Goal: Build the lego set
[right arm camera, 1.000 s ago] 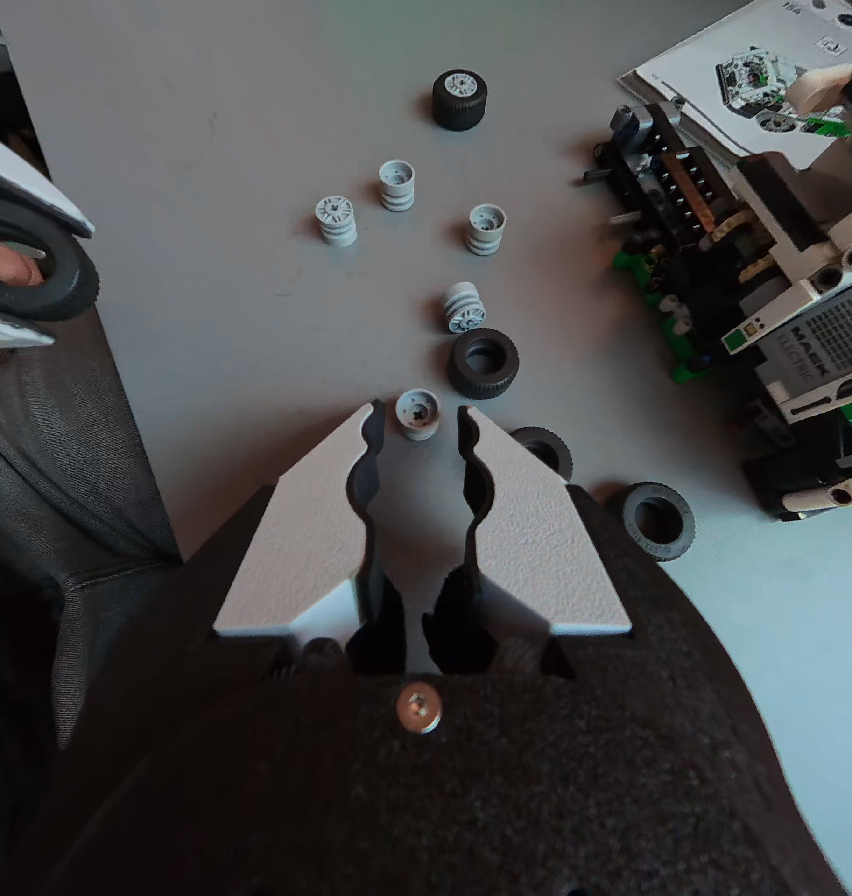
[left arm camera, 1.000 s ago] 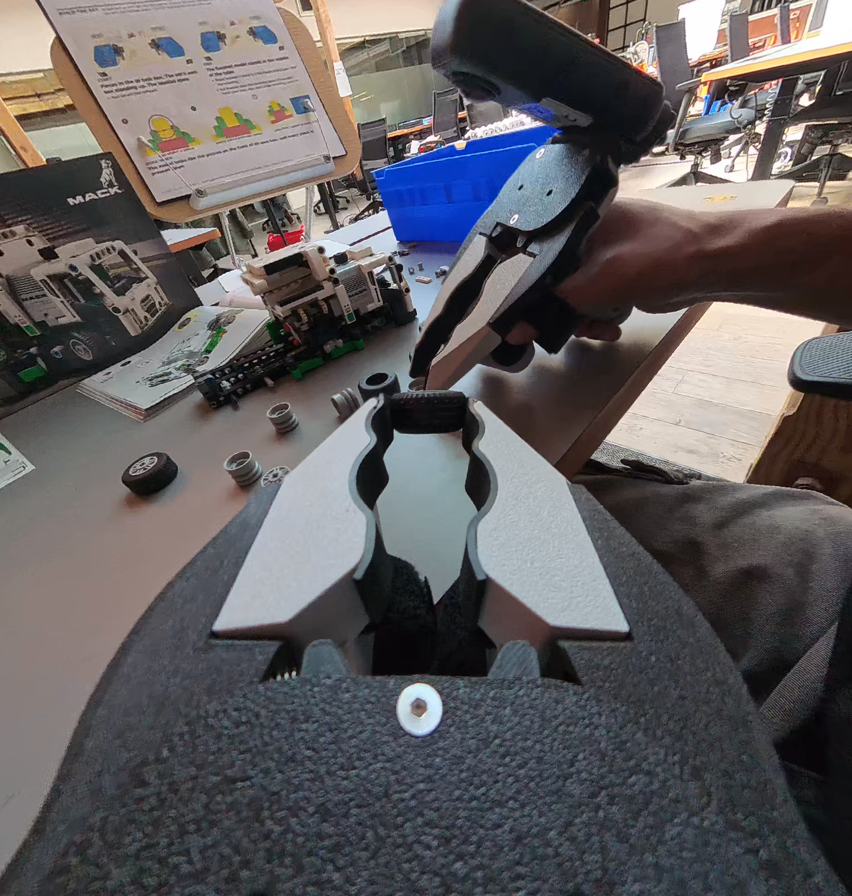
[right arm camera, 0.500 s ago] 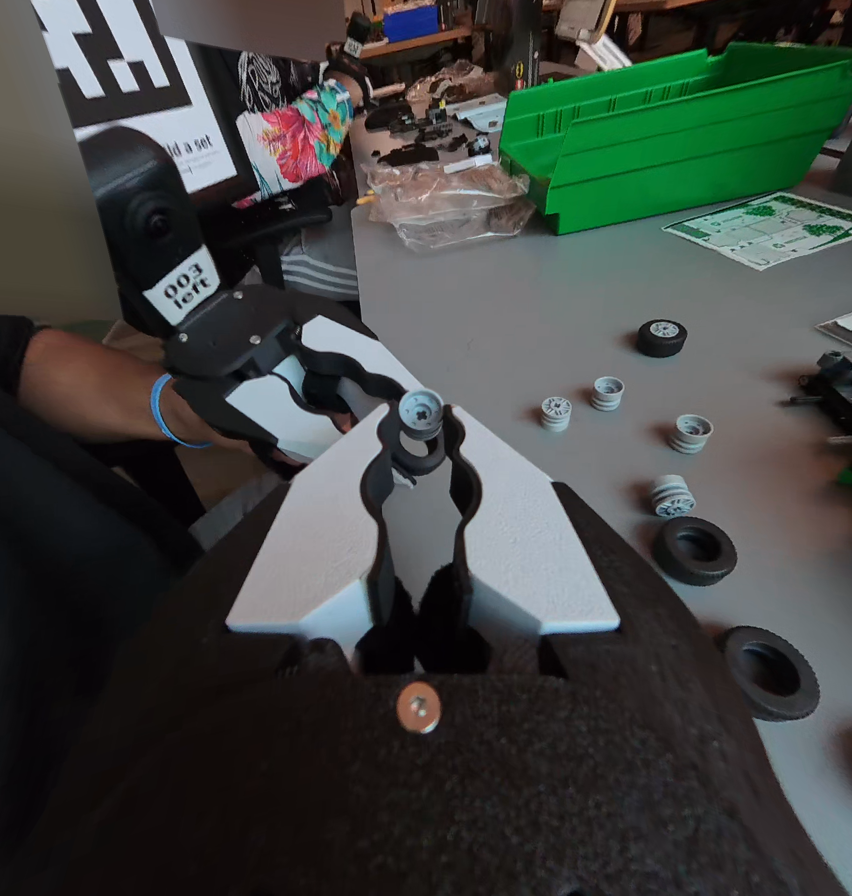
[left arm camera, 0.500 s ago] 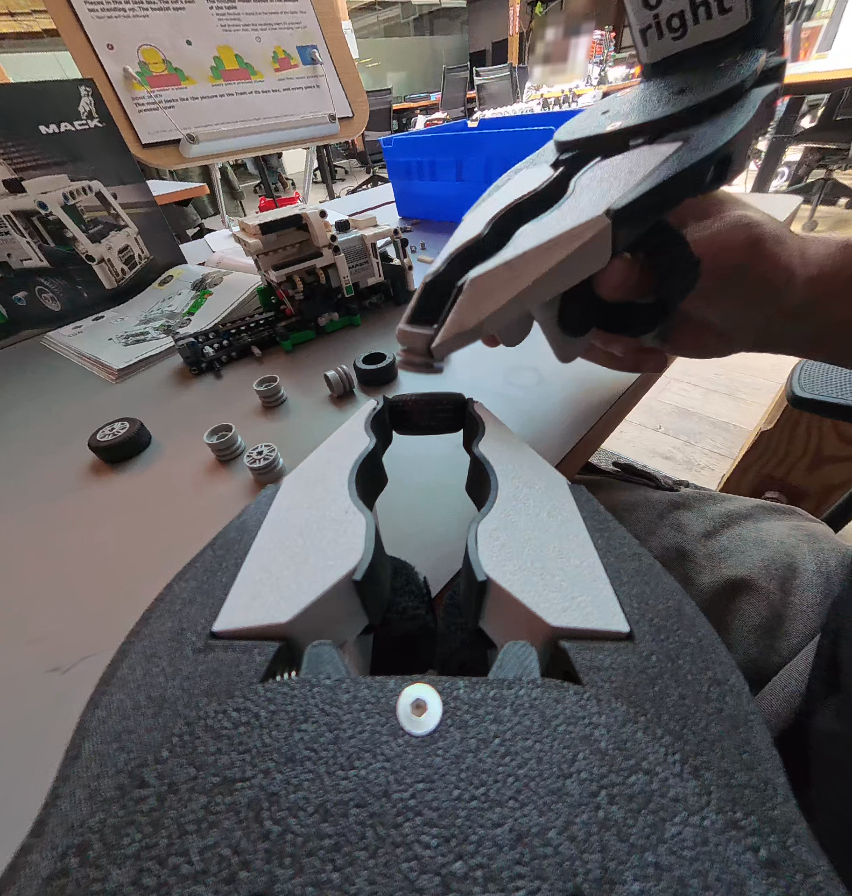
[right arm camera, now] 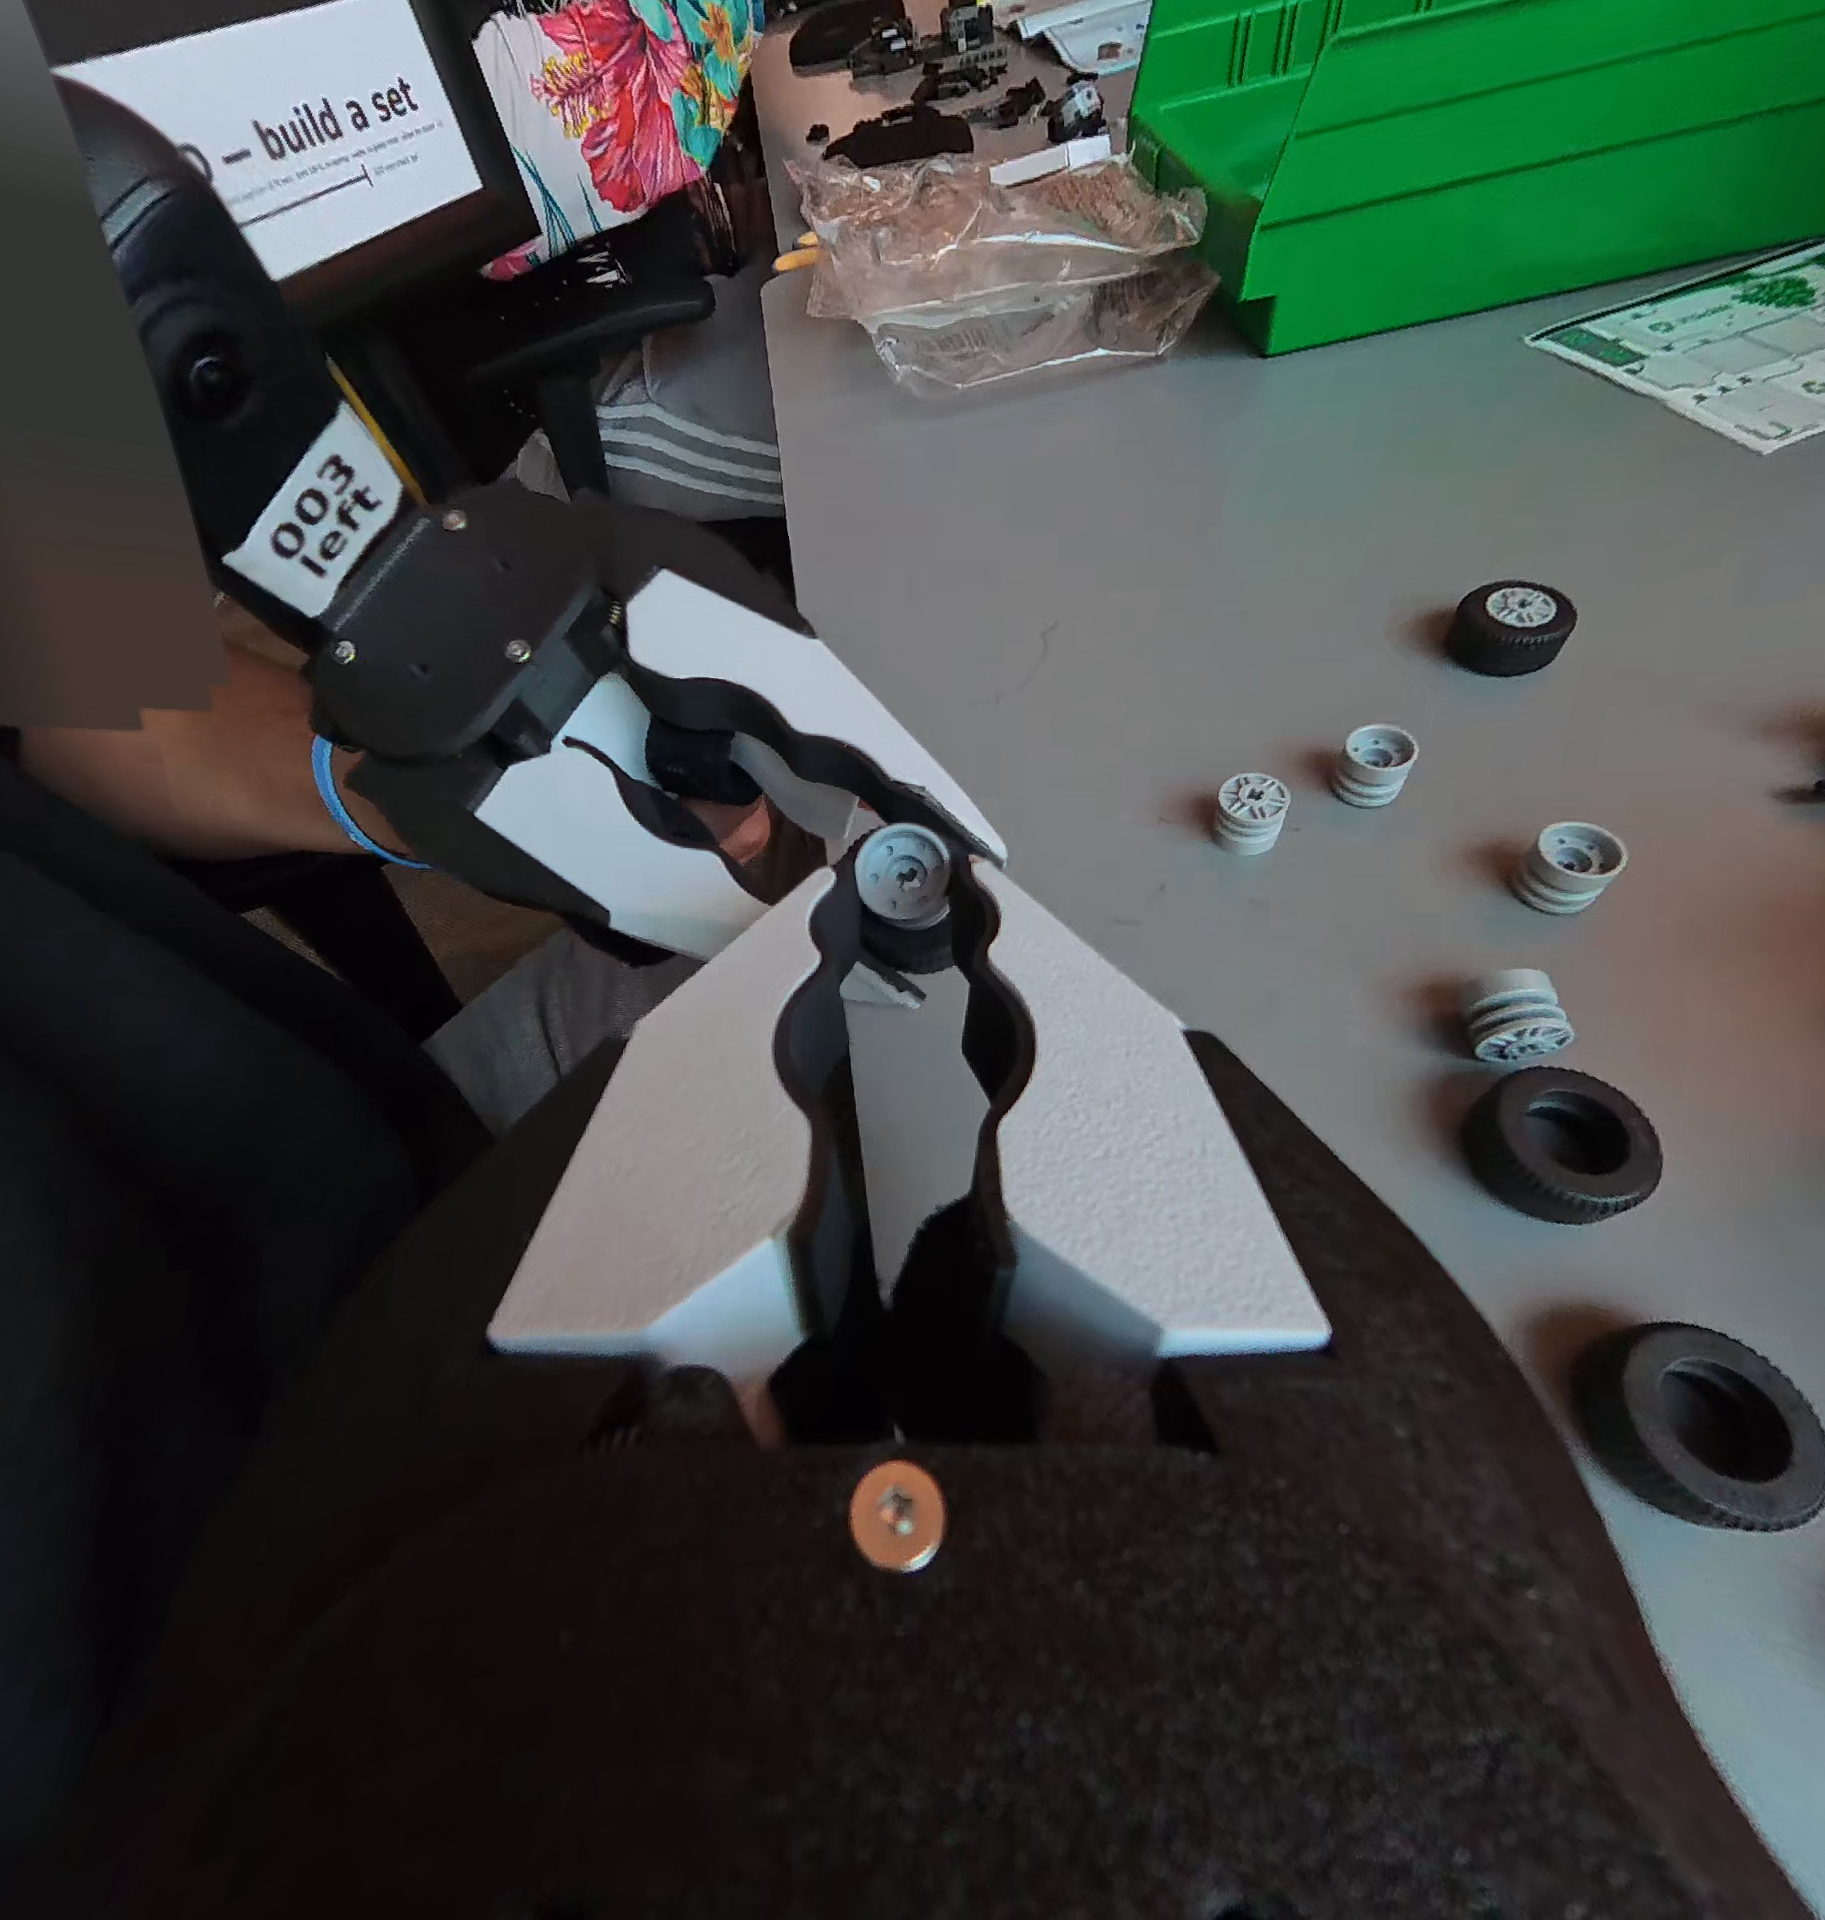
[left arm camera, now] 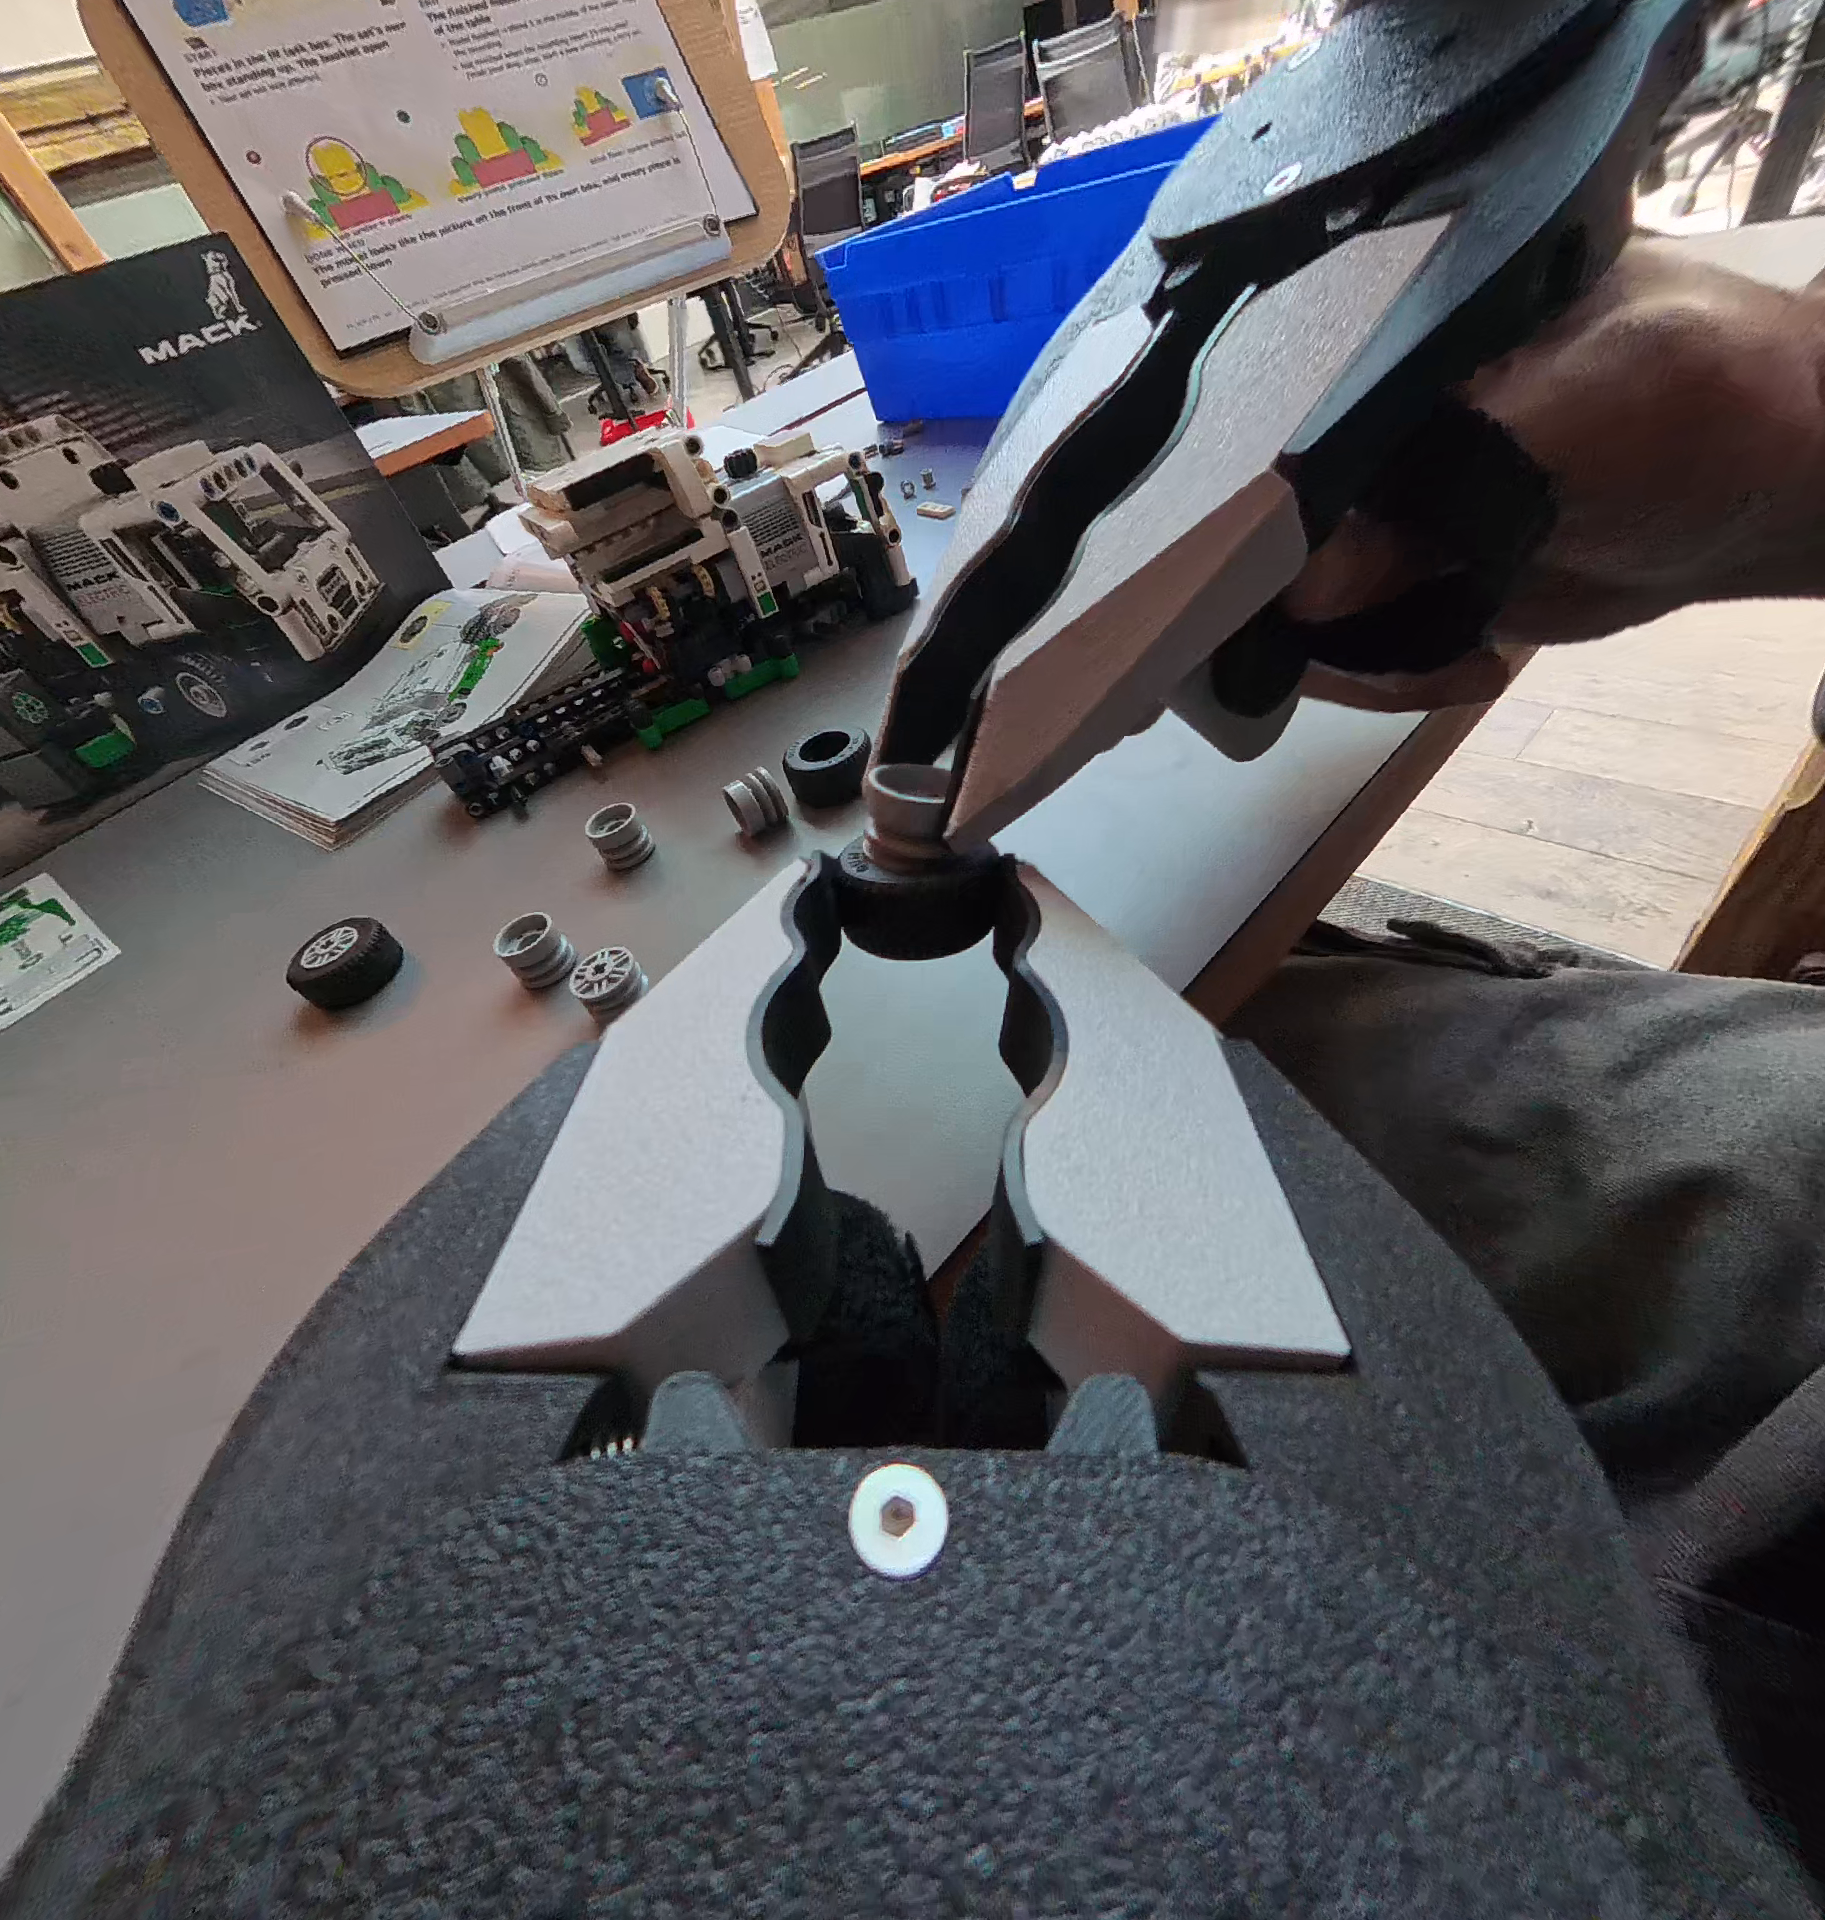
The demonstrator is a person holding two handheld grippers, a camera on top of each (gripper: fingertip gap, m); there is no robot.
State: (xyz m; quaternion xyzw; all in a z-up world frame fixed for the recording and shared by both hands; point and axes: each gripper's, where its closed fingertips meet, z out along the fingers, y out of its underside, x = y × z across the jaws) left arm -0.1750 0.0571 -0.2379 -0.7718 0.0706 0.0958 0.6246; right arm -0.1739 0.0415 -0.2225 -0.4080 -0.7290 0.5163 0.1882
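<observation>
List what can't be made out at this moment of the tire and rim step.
- How deep the grey rim sits in the black tire: left wrist view, the right gripper covers the joint.
- The tire in the right wrist view: mostly hidden behind the rim and fingertips.
- The truck model: its rear is cut off by that gripper.

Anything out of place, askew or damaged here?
Nothing stands out. The left gripper holds a black tyre, and the right gripper holds a grey rim against its opening. Spare rims and tyres lie loose on the table.
</observation>
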